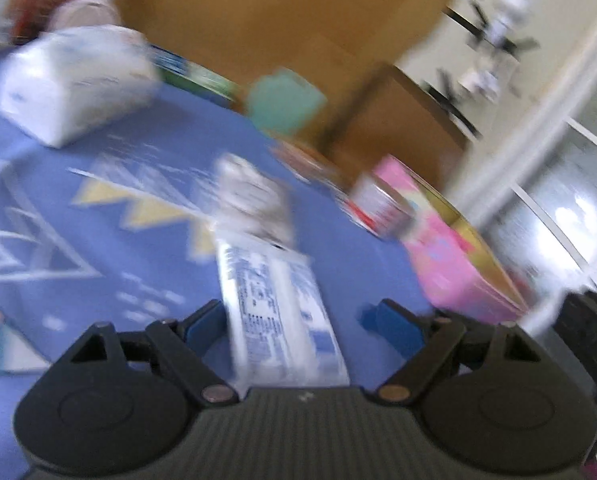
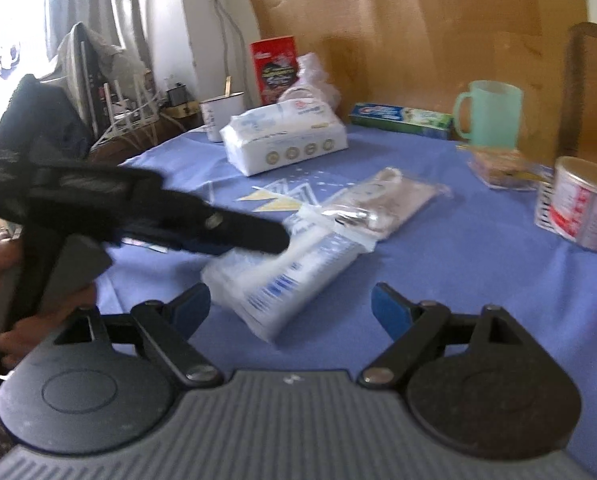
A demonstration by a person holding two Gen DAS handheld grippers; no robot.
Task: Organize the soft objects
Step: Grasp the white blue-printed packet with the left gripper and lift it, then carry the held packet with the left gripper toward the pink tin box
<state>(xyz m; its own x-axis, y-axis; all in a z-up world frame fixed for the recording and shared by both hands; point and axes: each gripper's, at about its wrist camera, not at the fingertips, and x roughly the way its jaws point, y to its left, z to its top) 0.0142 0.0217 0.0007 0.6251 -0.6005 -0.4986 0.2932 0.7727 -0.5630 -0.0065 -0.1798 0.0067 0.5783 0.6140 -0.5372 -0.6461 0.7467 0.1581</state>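
The left gripper (image 1: 294,320) is held open around the near end of a white tissue pack (image 2: 294,276) lying on the blue-clothed counter (image 2: 478,280). The right gripper (image 2: 290,304) is open, empty. Grasping is judged under way; closure on the pack is called for next.

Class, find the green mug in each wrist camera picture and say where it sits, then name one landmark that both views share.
Left wrist view: the green mug is blurred, upper centre, at the blue tablecloth's far edge.
Right wrist view: the mug stands upper right, just right of the toothpaste box.
Shared landmark: the large white tissue pack.
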